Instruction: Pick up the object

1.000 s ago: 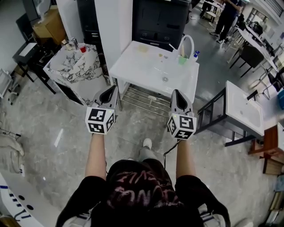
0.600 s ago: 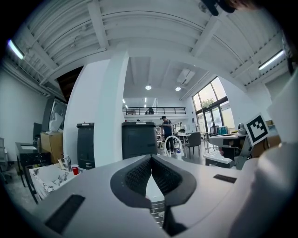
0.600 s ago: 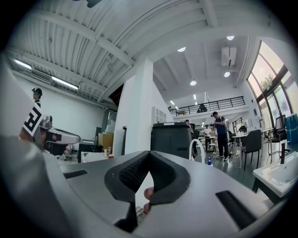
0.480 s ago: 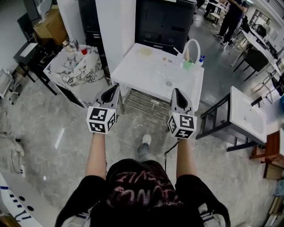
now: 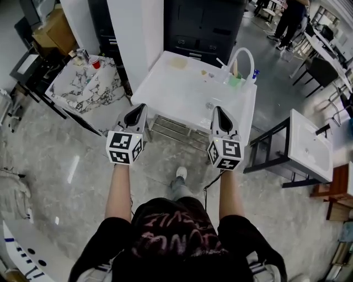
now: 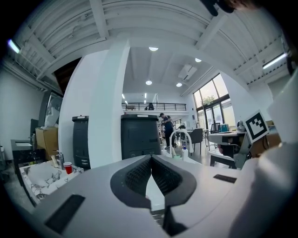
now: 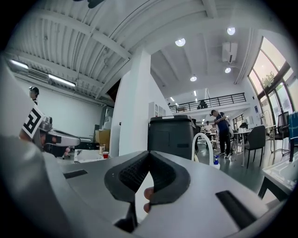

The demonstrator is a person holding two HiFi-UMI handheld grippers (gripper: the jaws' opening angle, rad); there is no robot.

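Observation:
A white sink table [image 5: 182, 91] stands ahead of me. On it are a yellowish flat piece [image 5: 177, 63], a few small bits [image 5: 204, 72], a green cup [image 5: 235, 81], a blue-capped bottle [image 5: 254, 73] and a white arched faucet [image 5: 243, 57]. My left gripper [image 5: 142, 107] is held level short of the table's near left corner, with its jaws shut and empty [image 6: 151, 158]. The right gripper [image 5: 216, 109] reaches over the near edge close to the drain [image 5: 209, 104]. Its jaws meet at the tip [image 7: 149, 153] with nothing between them. Neither touches anything on the table.
A marble-topped table [image 5: 83, 88] with a red cup [image 5: 95, 64] stands at the left, beside a white pillar [image 5: 135, 27]. A black cabinet [image 5: 204, 27] is behind the sink table, with a metal rack [image 5: 176, 129] under it. A second white basin [image 5: 309, 144] and a black frame [image 5: 270, 150] are at the right. A person [image 5: 292, 14] stands far back.
Both grippers have moved forward together toward the white sink table, which now lies closer beneath them. Their jaws stay shut.

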